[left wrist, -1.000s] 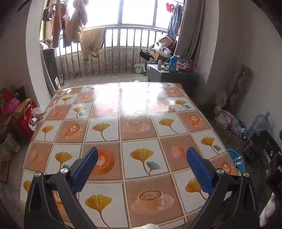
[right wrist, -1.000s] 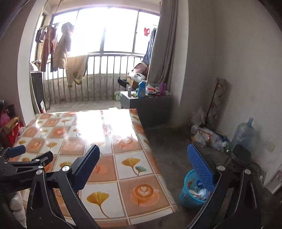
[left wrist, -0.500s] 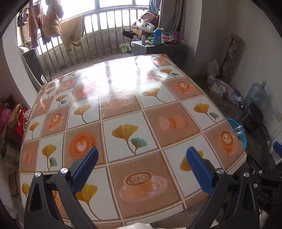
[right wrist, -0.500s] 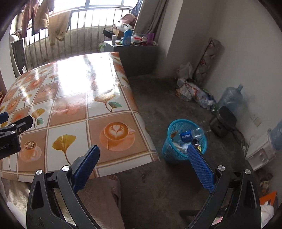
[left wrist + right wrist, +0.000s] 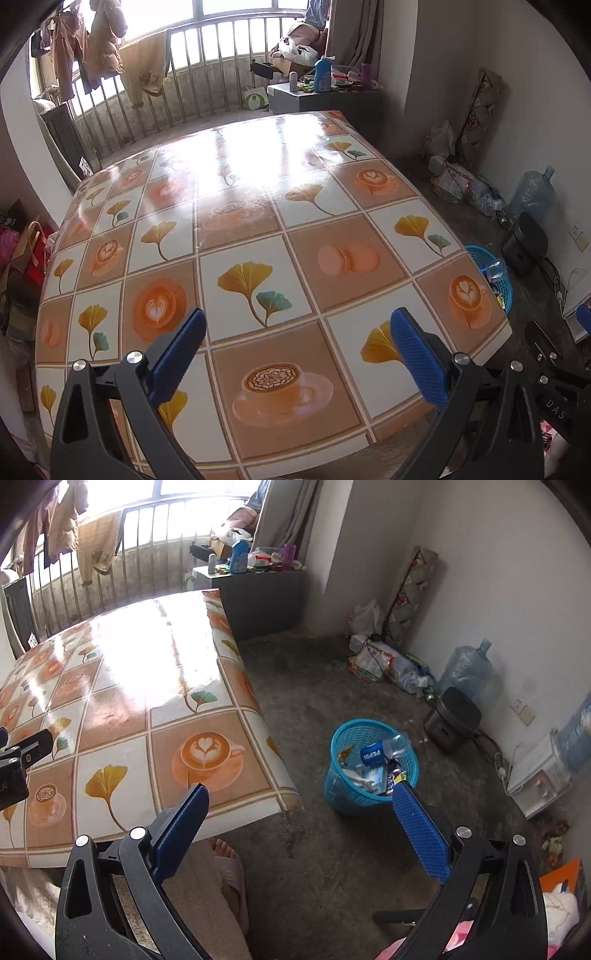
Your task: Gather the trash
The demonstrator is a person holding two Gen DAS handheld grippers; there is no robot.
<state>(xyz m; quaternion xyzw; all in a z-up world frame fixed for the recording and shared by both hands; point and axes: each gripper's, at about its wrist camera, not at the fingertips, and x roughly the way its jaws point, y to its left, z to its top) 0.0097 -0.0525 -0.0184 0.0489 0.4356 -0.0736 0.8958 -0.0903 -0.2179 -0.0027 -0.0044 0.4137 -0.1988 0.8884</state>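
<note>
- right wrist view: right gripper (image 5: 299, 834) hangs wide open and empty above the floor, near the blue basket (image 5: 341, 794) beside the table (image 5: 122, 716).
- pepsi bottle (image 5: 384, 751) lies on top of the basket's trash; probably light, crushable, slick, so pinch its labelled middle.
- left gripper (image 5: 297, 356) gapes wide over the bare tabletop.

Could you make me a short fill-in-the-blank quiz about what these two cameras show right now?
1. The blue basket stands on the ____.
2. The bottle on top of the basket's trash reads ____.
3. Both the left gripper and the right gripper are ____ and hold nothing.

Missing words: floor; Pepsi; open
</note>
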